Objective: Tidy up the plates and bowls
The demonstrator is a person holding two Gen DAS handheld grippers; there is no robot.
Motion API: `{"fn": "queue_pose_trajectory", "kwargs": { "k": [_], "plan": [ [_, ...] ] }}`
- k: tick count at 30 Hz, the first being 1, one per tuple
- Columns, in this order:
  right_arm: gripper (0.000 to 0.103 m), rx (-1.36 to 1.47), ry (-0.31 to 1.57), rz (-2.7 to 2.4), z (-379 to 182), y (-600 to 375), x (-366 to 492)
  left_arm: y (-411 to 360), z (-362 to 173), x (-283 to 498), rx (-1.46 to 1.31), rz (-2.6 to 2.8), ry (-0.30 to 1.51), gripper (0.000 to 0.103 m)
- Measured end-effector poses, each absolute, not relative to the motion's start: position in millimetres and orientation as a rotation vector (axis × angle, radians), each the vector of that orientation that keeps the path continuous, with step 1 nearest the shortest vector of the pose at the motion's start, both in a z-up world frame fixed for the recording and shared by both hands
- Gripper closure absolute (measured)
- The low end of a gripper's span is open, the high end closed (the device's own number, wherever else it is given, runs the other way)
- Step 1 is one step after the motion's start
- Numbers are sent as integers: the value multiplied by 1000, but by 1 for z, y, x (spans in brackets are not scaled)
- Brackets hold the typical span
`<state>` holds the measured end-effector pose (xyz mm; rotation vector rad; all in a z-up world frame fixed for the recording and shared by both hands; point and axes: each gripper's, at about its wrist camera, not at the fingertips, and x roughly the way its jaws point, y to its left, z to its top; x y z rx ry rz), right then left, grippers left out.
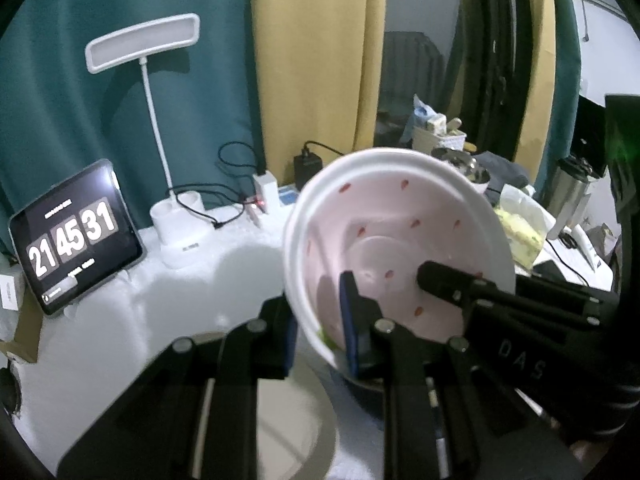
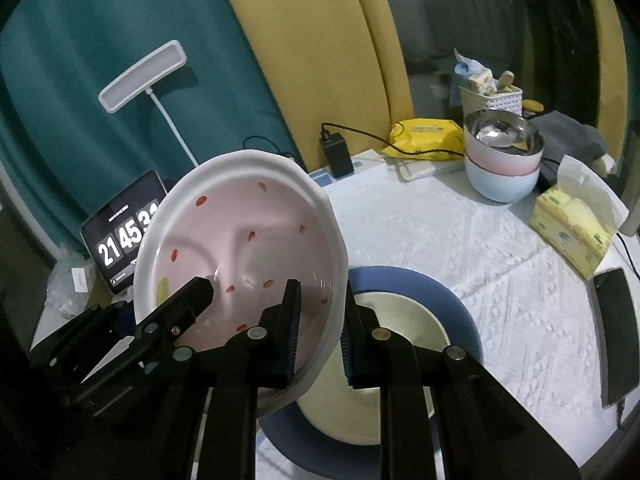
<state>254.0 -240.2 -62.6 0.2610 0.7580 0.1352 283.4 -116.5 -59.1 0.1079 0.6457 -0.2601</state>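
Nesting steel bowl [image 2: 505, 133] atop stacked bowls [image 2: 500, 176]

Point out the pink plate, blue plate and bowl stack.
pink plate [image 2: 240, 240]: right wrist view, inner face.
blue plate [image 2: 460, 312]: right wrist view, blue rim.
bowl stack [image 2: 500, 176]: right wrist view, lower bowl's wall.

A tablet [image 1: 76, 236] (its clock reads 21:45) leans by a white lamp [image 1: 142, 42] at the table's [image 2: 500, 264] back edge. A yellow tissue box [image 2: 572, 228], a phone [image 2: 614, 336] and a black charger [image 2: 336, 152] lie there too.
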Motion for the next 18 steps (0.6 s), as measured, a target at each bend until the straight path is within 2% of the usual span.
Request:
{"fn": "queue_pose_trajectory", "kwargs": {
  "k": [18],
  "plan": [
    [84,251,822,119,-93,-274,245,-152,-96,281,129,-277,732,83]
  ]
}}
